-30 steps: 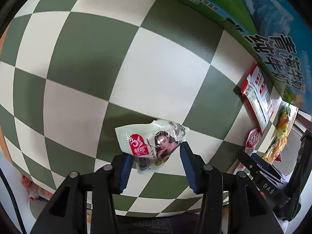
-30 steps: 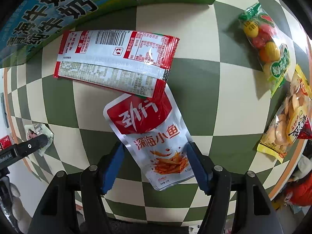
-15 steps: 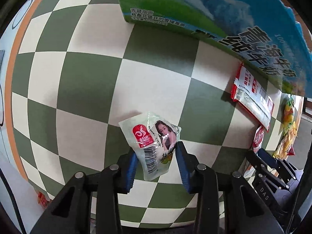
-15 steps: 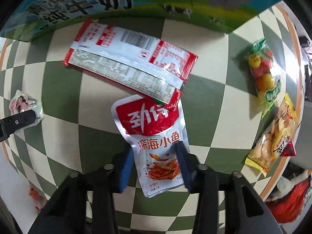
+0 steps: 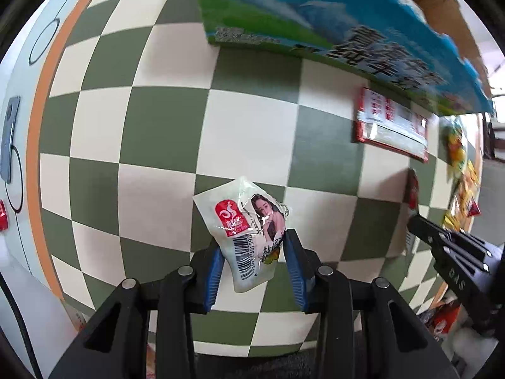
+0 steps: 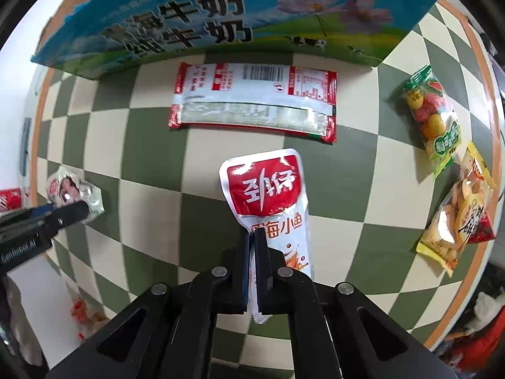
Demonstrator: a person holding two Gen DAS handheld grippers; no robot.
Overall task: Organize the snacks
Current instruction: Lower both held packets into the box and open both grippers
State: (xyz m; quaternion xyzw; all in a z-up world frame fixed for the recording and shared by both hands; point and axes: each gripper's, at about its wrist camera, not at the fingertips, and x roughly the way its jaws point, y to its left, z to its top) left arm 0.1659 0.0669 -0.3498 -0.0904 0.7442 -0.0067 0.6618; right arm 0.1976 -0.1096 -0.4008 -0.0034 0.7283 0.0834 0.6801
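Green-and-white checked worktop (image 6: 151,145) lies below. Left tongs (image 5: 254,271) pinch a small, light, crinkly white snack packet (image 5: 249,221) by its bottom end. Right tongs (image 6: 251,271), nearly shut, nip the thin, floppy, slippery red fish pouch (image 6: 268,195) at its edge.

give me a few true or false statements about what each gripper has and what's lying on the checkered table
1. The left gripper is shut on a small white packet. True.
2. The right gripper is empty. False: its jaws pinch the red and white pouch.
3. A milk carton box stands at the table's far side. True.
4. The long red-edged packet is inside the box. False: it lies on the checkered table before it.
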